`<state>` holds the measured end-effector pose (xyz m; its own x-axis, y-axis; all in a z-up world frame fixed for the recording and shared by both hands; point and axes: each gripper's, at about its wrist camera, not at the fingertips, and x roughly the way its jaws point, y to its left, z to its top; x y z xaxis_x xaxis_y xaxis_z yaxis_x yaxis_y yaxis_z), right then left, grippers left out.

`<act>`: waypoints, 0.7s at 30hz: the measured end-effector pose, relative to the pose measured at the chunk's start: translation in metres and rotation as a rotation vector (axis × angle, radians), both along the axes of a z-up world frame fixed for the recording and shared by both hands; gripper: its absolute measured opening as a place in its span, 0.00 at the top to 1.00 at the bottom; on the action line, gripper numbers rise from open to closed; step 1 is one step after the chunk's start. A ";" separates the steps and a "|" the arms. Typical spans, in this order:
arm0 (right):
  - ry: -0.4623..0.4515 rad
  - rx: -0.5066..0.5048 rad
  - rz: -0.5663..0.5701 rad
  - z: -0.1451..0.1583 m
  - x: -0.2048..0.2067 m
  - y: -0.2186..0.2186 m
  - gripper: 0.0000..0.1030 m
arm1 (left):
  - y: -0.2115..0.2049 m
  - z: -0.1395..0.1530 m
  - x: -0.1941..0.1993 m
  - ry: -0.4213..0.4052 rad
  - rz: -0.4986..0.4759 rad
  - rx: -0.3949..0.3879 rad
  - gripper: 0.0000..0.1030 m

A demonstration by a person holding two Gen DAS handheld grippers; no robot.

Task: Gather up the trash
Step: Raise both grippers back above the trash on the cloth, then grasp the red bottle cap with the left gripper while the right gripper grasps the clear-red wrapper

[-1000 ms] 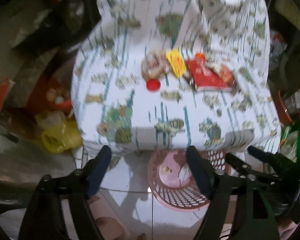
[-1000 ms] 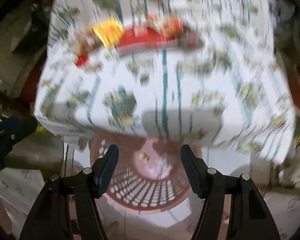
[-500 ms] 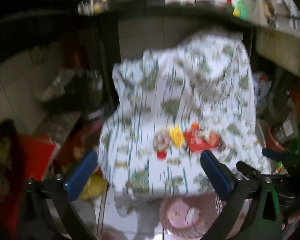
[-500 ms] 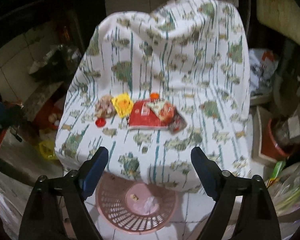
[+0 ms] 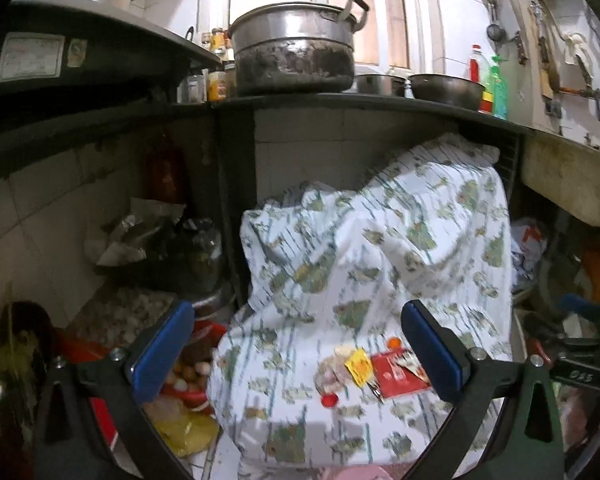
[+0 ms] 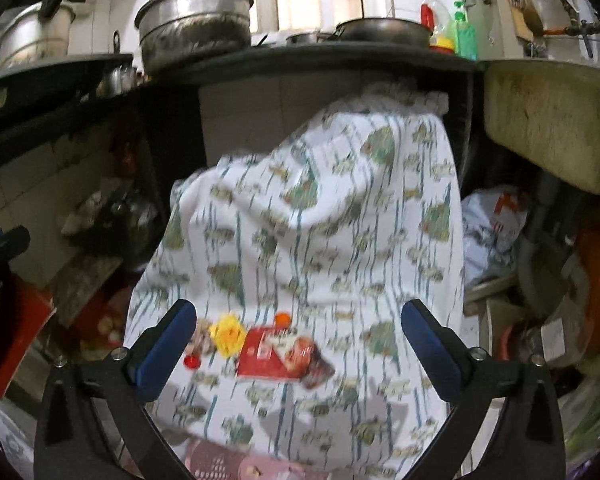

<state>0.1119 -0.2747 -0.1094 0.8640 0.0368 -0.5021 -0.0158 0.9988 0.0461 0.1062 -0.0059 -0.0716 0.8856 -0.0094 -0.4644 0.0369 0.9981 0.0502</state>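
Trash lies on a white patterned cloth (image 5: 380,264) draped over a table: a red packet (image 5: 396,376), a yellow wrapper (image 5: 359,365), a crumpled pale wrapper (image 5: 330,372), a red cap (image 5: 329,400) and an orange cap (image 5: 394,343). The right wrist view shows the same red packet (image 6: 268,354), yellow wrapper (image 6: 228,332) and red cap (image 6: 191,361). A pink basket (image 6: 220,462) peeks out under the cloth's front edge. My left gripper (image 5: 300,352) and right gripper (image 6: 298,350) are both open and empty, held back from the trash.
A dark counter (image 5: 340,100) above carries a big metal pot (image 5: 296,56), pans and bottles. Red containers and a yellow bag (image 5: 188,432) crowd the floor at left. A stone sink (image 6: 548,120) and bags stand at right.
Both grippers have risen and tilted up from looking down on the table and basket. Their jaws have opened wider. The counter and pots have come into view.
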 end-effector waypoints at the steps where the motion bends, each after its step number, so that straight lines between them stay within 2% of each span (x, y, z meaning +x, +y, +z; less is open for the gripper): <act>1: -0.009 -0.014 -0.003 0.002 0.006 -0.002 0.00 | 0.001 -0.002 0.005 0.000 0.006 0.007 0.00; 5: -0.022 -0.053 -0.024 -0.009 0.022 -0.006 0.00 | 0.005 -0.023 0.032 0.057 0.029 0.035 0.00; 8: 0.005 -0.060 -0.074 -0.036 0.033 -0.014 0.00 | 0.015 -0.050 0.046 0.088 0.111 0.067 0.00; 11: 0.104 -0.100 -0.092 -0.065 0.052 -0.016 0.00 | 0.021 -0.064 0.058 0.127 0.106 0.060 0.00; 14: 0.146 -0.116 -0.085 -0.079 0.066 -0.016 0.00 | 0.016 -0.078 0.068 0.147 0.102 0.105 0.00; 21: 0.307 -0.017 -0.100 -0.113 0.097 -0.031 0.00 | 0.013 -0.109 0.092 0.264 0.091 0.060 0.00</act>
